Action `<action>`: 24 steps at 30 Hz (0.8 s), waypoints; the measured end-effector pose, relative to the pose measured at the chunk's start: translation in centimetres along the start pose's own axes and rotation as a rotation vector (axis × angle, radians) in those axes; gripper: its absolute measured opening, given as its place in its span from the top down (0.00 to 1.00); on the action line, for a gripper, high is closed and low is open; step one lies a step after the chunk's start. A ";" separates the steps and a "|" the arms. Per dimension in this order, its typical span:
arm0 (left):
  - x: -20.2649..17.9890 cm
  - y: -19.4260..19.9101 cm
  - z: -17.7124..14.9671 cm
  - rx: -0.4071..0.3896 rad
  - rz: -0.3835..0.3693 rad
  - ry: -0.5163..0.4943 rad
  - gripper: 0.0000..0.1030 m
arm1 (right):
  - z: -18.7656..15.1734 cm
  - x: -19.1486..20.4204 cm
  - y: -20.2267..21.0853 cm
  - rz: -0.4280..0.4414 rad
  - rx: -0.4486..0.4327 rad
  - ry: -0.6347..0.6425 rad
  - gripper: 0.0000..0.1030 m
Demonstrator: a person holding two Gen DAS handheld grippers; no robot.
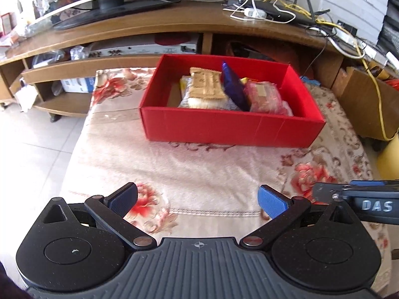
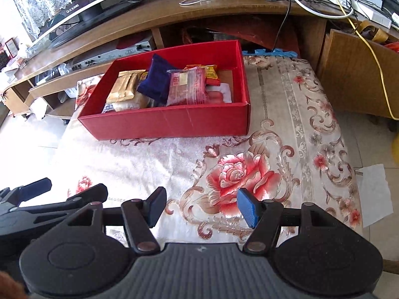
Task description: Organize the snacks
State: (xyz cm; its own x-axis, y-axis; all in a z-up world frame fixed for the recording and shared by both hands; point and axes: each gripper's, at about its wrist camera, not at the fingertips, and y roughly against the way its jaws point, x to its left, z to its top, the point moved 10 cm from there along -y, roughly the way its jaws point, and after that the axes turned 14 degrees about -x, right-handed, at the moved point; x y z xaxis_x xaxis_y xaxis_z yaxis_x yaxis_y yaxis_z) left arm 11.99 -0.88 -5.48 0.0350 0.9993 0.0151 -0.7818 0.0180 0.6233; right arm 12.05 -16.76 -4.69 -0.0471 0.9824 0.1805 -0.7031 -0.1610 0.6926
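A red cardboard box [image 1: 224, 127] [image 2: 164, 122] stands on the flowered cloth and holds several snack packets: a gold one [image 1: 205, 87] [image 2: 126, 87], a dark blue one [image 1: 233, 84] [image 2: 157, 81], a clear pink one [image 1: 261, 94] [image 2: 187, 87] and a red-yellow one [image 2: 212, 73]. My left gripper [image 1: 197, 203] hovers over the cloth well in front of the box, open and empty. My right gripper [image 2: 202, 208] is beside it, also open with nothing between its blue pads. Part of the right gripper [image 1: 354, 194] shows at the right edge of the left wrist view.
The cloth-covered table [image 2: 237, 169] stands against a wooden TV stand [image 1: 149, 25] with a screen, cables and a router [image 1: 274, 12]. Tiled floor [image 1: 32, 134] lies to the left. A white sheet of paper [image 2: 374, 194] lies on the floor at right.
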 end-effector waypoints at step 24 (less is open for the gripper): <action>0.2 0.7 -0.6 0.025 0.023 -0.013 0.03 | -0.9 0.3 0.5 0.001 0.010 0.020 0.42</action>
State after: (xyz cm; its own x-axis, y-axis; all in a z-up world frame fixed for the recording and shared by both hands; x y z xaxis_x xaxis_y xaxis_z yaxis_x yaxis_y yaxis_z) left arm 11.05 -0.60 -5.53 0.0254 0.9989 0.0393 -0.7668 -0.0058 0.6418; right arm 11.07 -16.43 -4.91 -0.0620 0.9839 0.1674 -0.6963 -0.1628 0.6991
